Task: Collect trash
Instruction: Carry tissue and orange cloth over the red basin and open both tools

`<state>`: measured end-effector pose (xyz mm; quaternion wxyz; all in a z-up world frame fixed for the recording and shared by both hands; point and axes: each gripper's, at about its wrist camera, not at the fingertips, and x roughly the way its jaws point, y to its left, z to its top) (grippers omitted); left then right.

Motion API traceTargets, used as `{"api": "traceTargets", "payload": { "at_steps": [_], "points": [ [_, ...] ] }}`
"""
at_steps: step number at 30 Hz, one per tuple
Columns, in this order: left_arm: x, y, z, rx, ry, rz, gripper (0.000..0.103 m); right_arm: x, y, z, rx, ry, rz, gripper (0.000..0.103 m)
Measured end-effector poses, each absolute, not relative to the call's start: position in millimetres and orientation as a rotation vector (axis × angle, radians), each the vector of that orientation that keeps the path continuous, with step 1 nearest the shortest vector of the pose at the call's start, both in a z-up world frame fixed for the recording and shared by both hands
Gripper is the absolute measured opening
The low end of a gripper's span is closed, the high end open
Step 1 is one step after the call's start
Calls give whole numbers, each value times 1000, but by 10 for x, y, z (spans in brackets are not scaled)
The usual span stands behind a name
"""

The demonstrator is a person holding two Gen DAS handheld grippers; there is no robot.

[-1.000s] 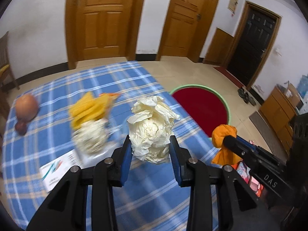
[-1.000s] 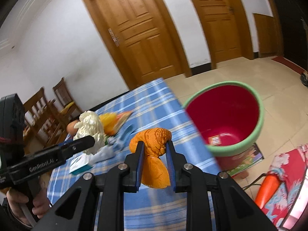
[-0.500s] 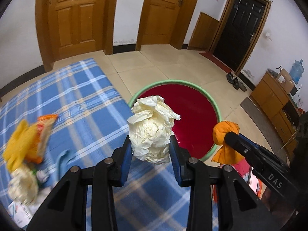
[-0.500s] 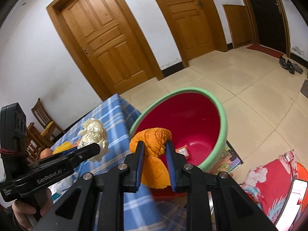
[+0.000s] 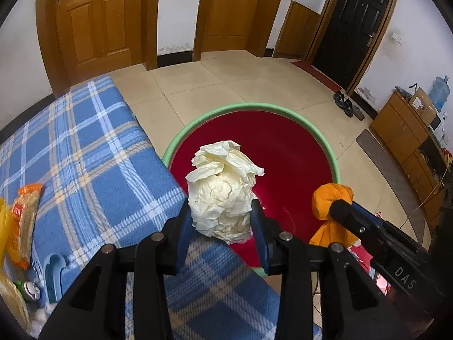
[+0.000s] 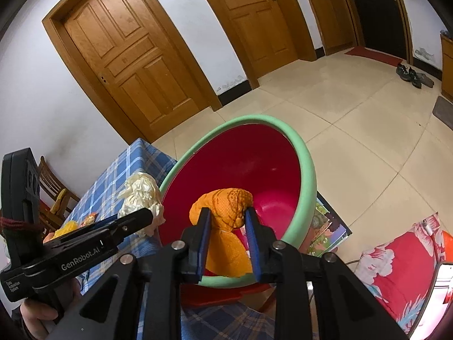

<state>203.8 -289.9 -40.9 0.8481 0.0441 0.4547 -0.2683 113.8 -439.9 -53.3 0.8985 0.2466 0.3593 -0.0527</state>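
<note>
Transport step: left tool pinching crumpled paper wad, right tool pinching orange cloth bundle, both over red basin beside bench. Next: spread fingers, drop.

Blue checked tablecloth covers the table. Two wooden doors in the white far wall; black door at right, shoes on the floor beside it. Wooden cabinet against the right wall, water jug on top.
</note>
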Motion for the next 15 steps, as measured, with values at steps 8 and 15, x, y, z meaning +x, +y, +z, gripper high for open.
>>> {"api": "traceTargets", "payload": {
  "at_steps": [8, 15],
  "points": [
    [2062, -2872, -368, 89, 937, -557, 60, 1124, -4455, -552, 536, 739, -126, 40],
    [1997, -2765, -303, 64, 934, -539, 62, 1077, -4443, -495, 535, 726, -129, 43]
  ]
}}
